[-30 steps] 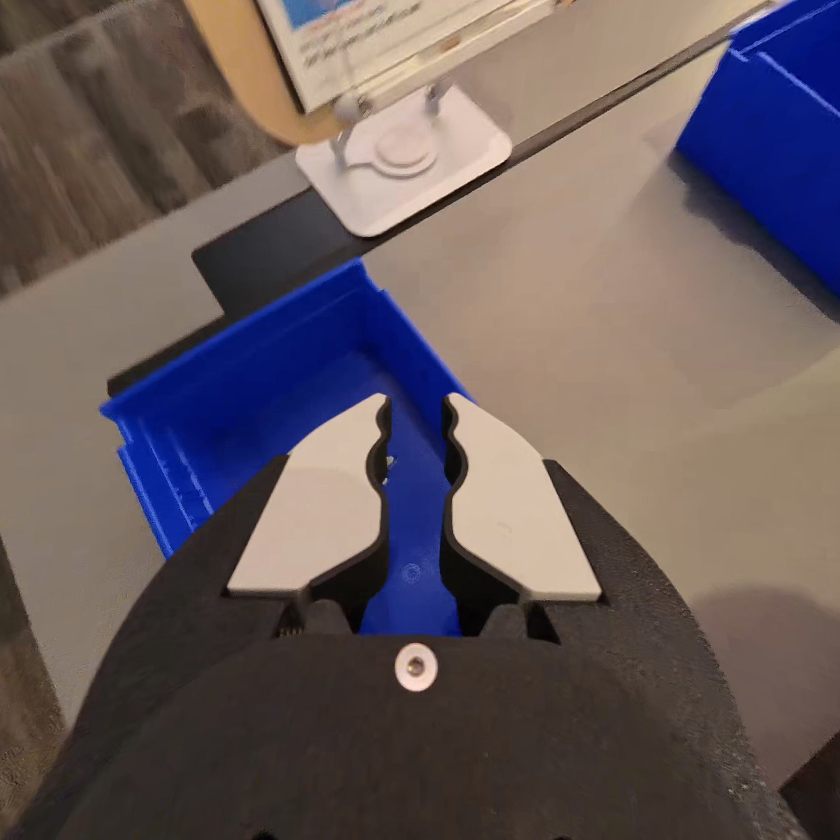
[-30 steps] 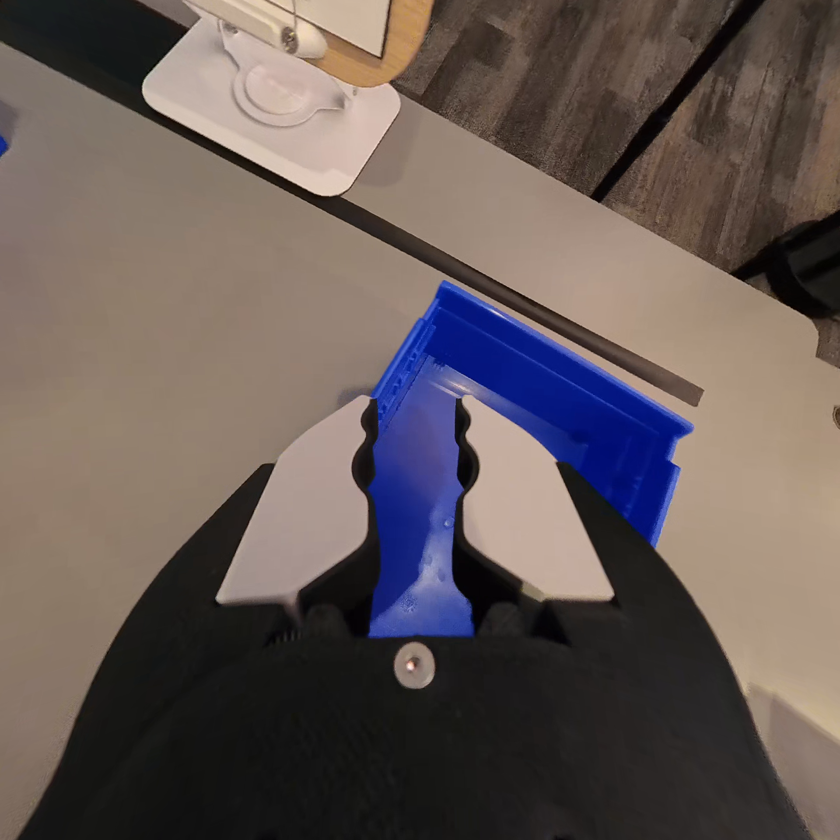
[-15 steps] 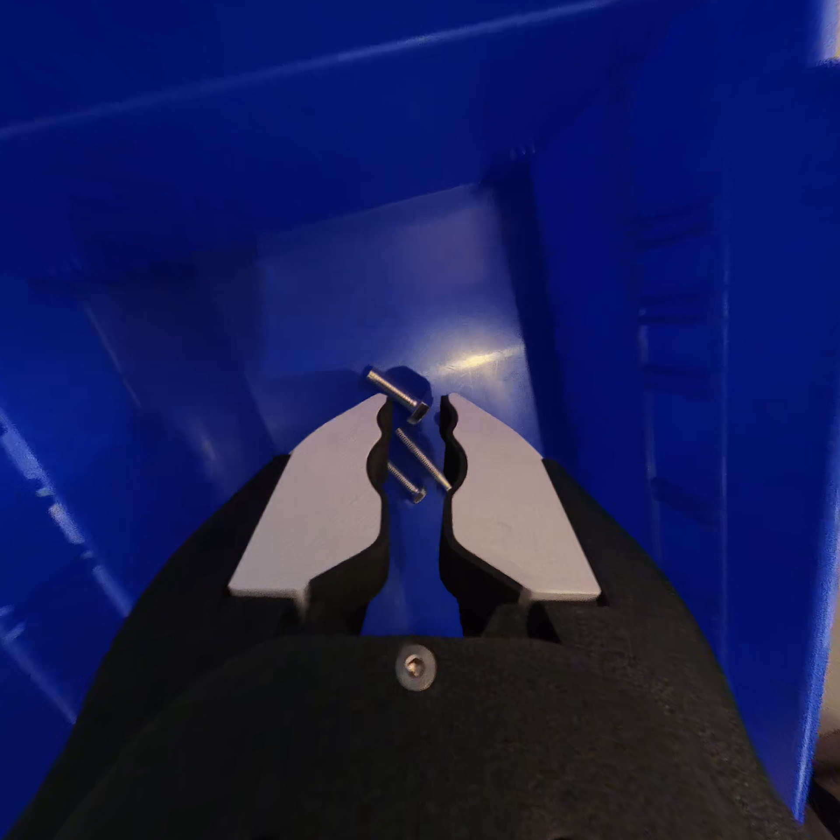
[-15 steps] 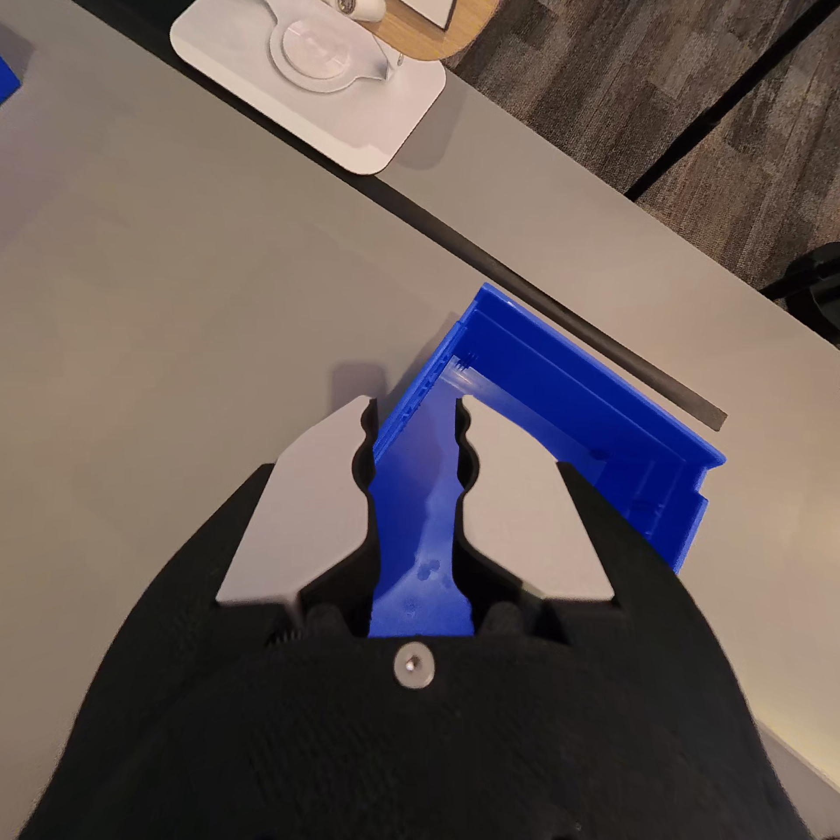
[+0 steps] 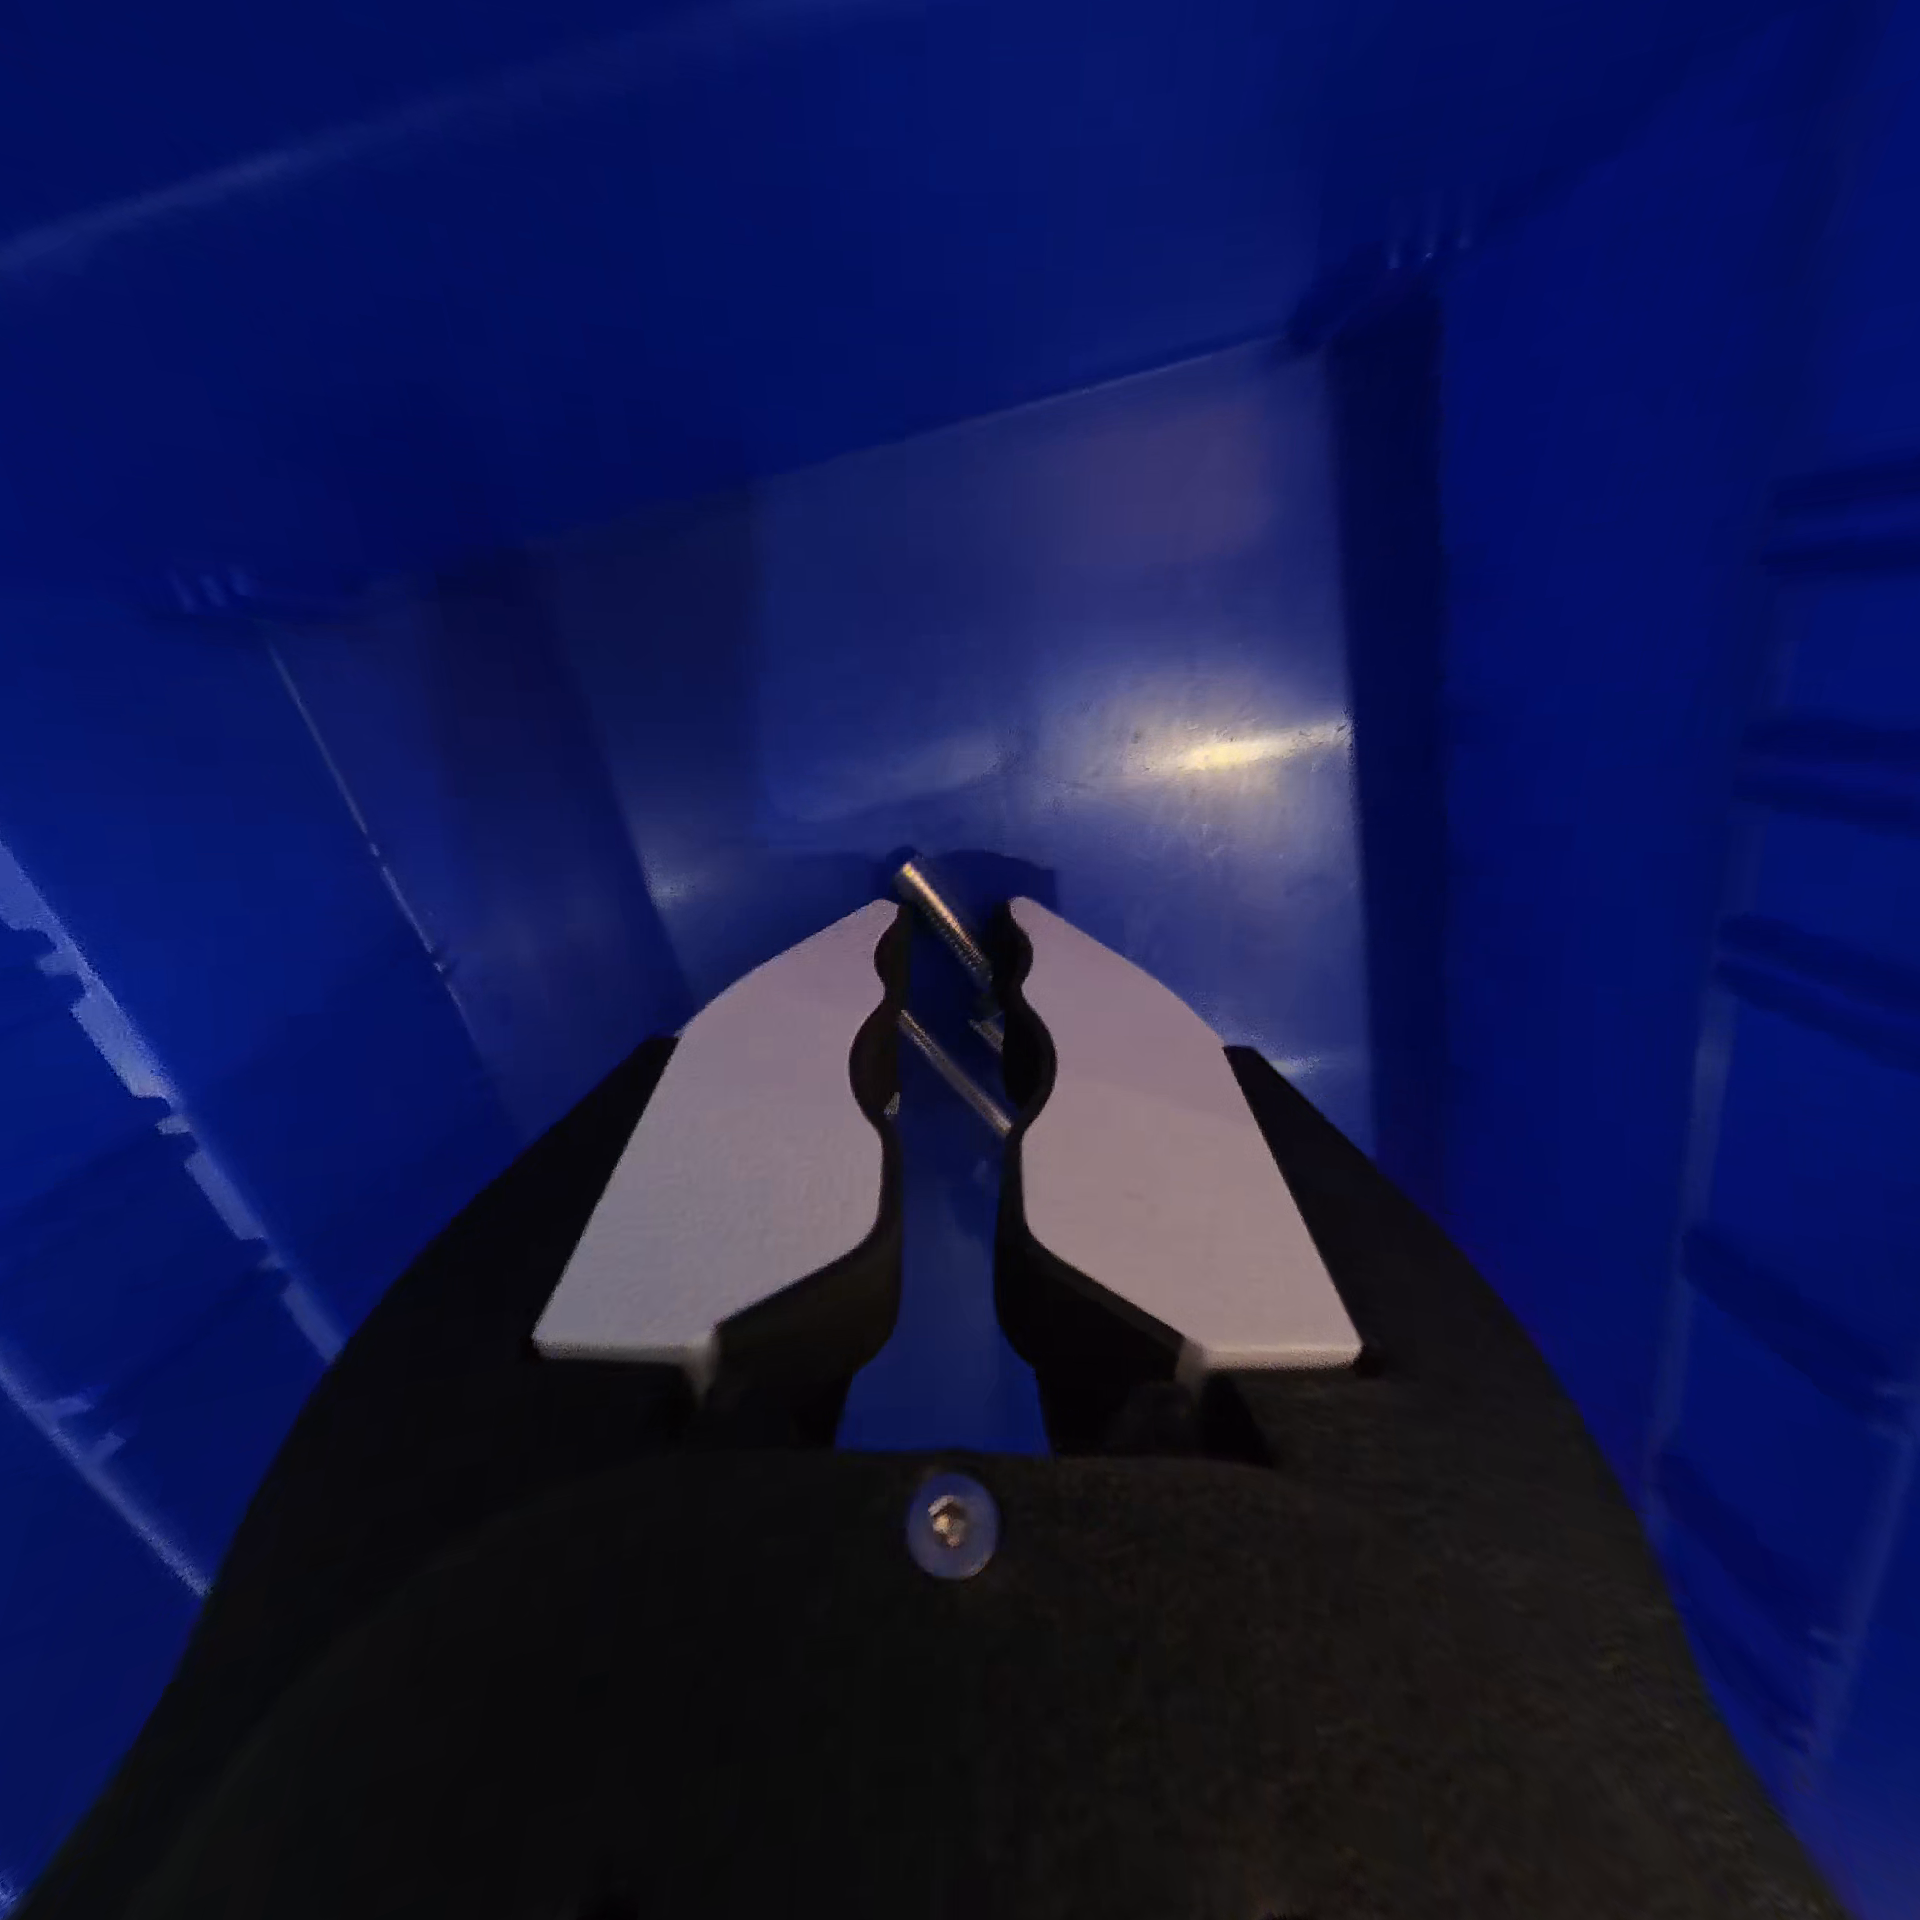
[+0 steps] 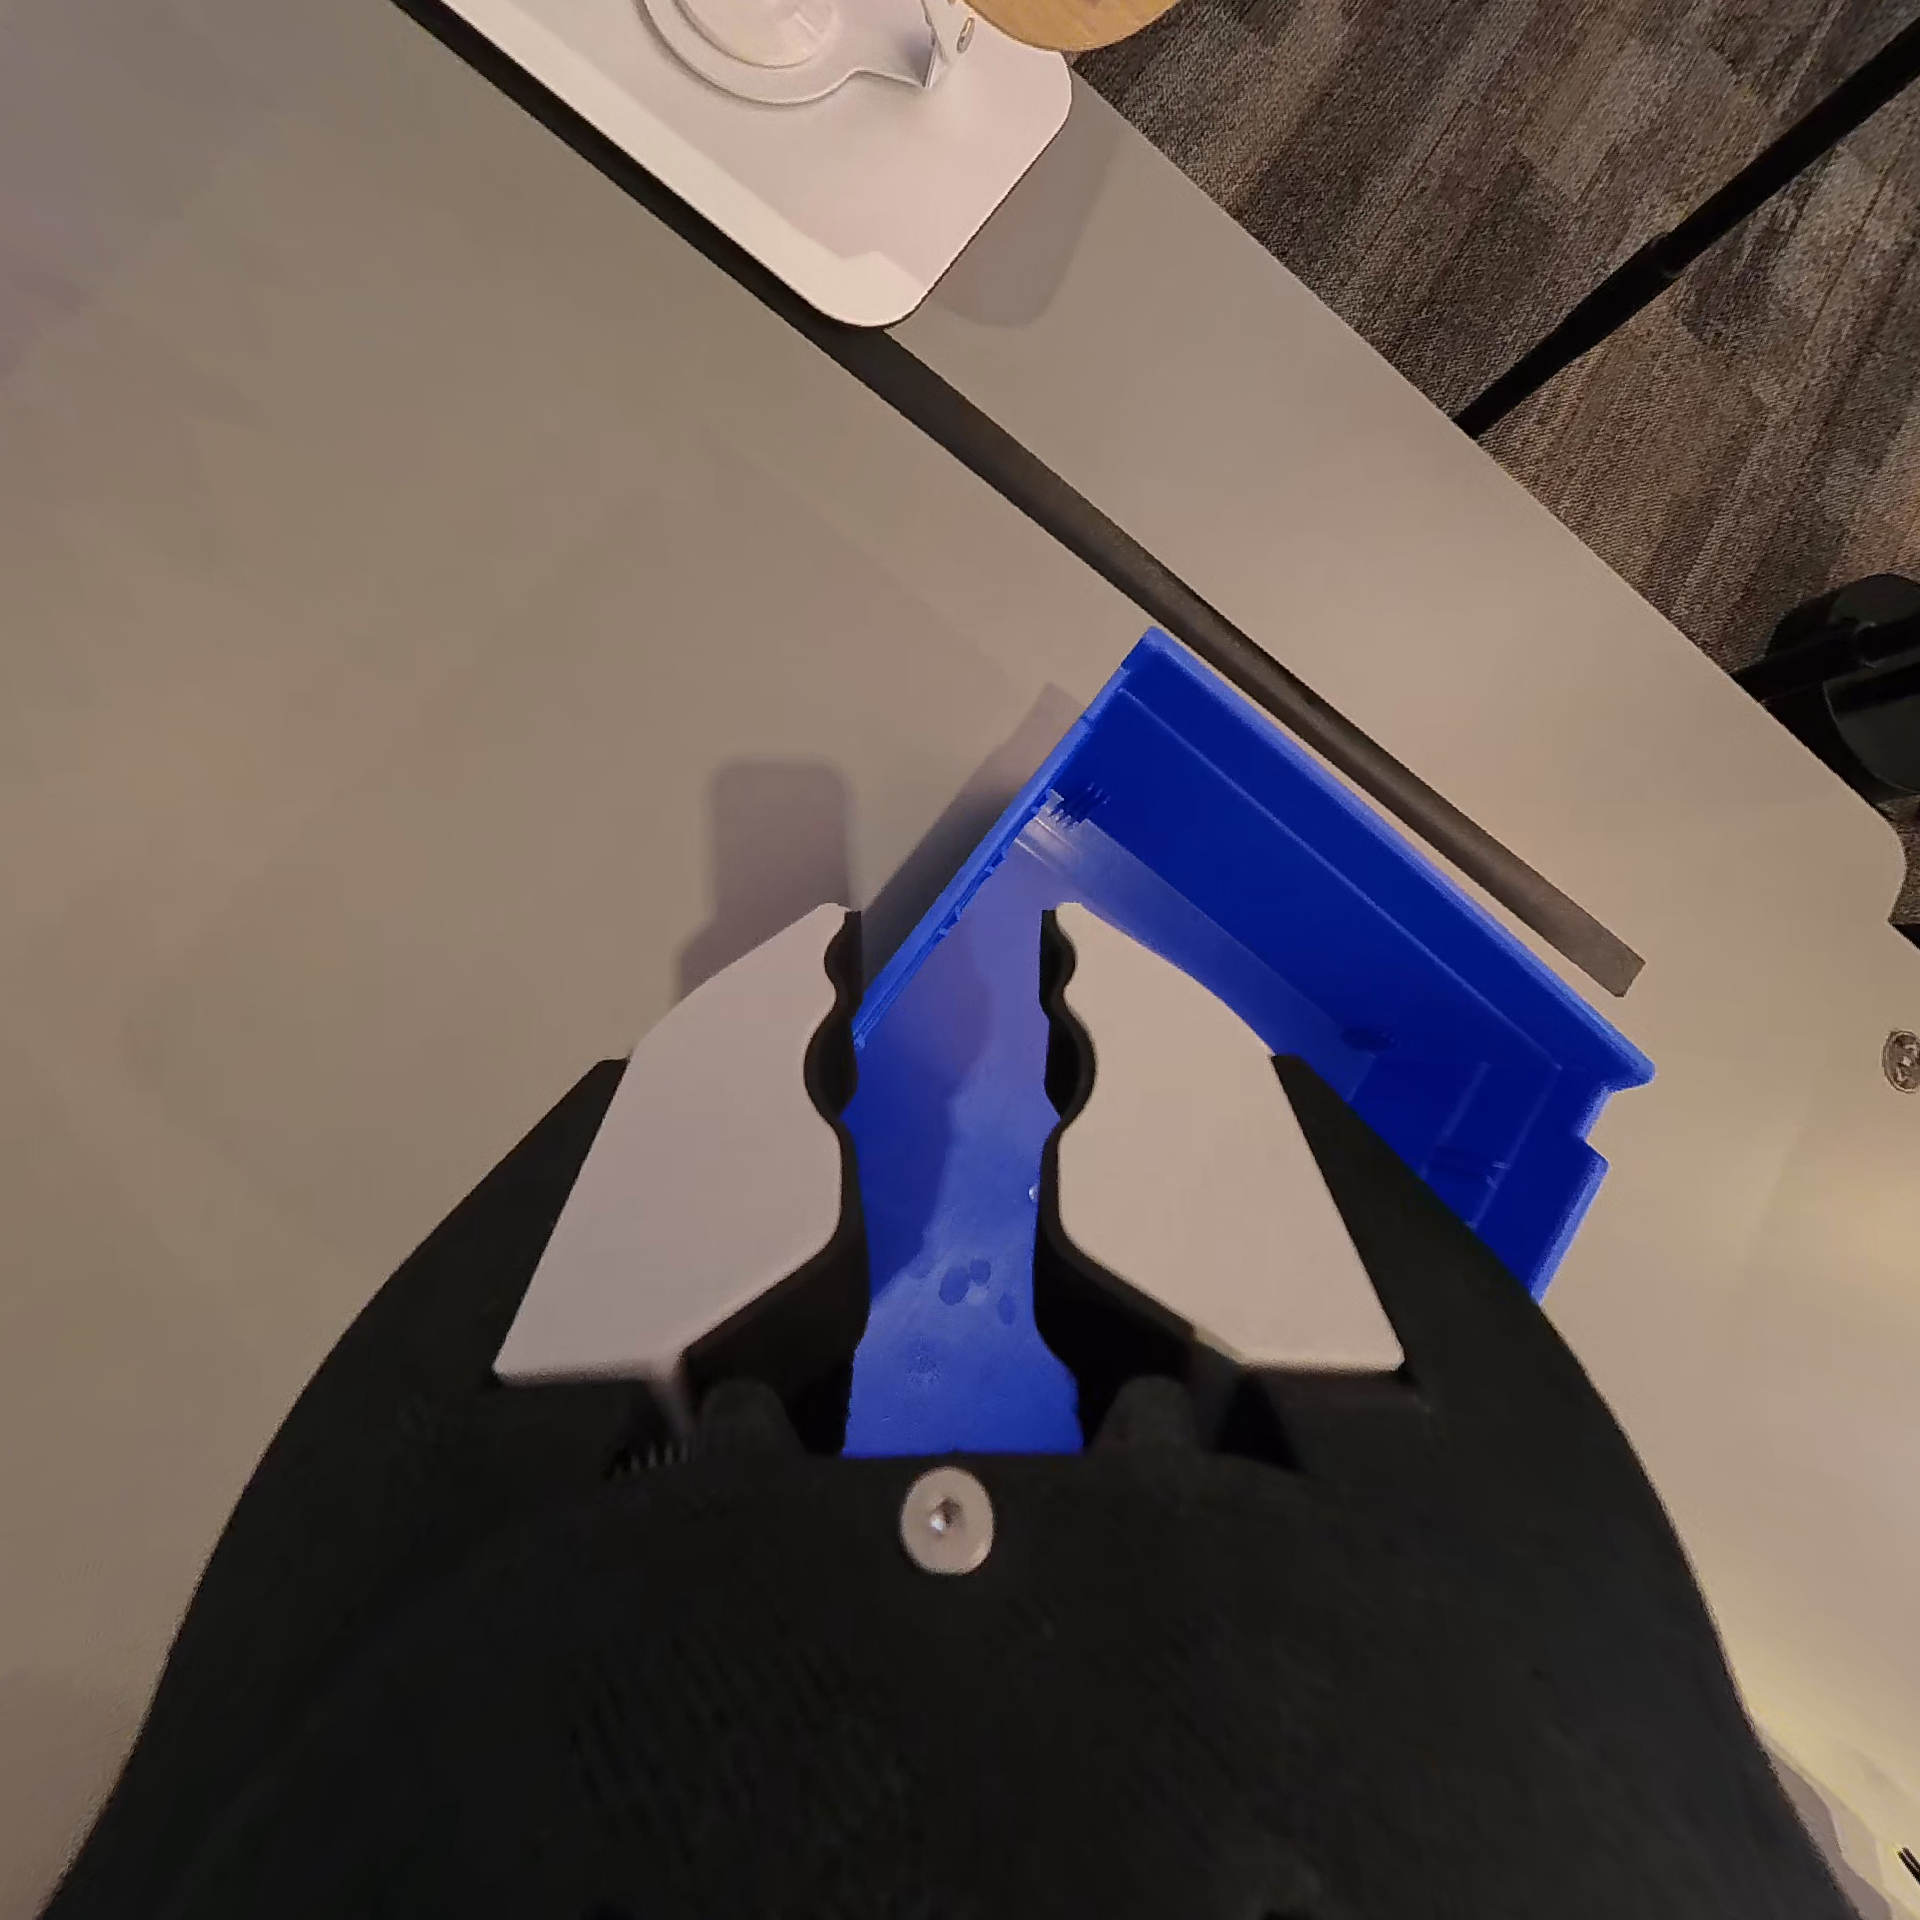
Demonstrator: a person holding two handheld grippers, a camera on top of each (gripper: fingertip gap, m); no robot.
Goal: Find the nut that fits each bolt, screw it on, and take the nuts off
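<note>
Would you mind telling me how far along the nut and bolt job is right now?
Nothing looks done: no nut sits on any bolt. In hand: the left gripper is open, deep in a blue bin, its fingers either side of loose bolts, not yet gripping. The right gripper is open and empty above the other blue bin. Matching, screwing and unscrewing all remain.

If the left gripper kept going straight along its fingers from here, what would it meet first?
Probably the bolt lying slantwise between the tips of the open left gripper, with a second bolt nearer its base. Just beyond lies the blue bin floor; depth is unclear.
</note>
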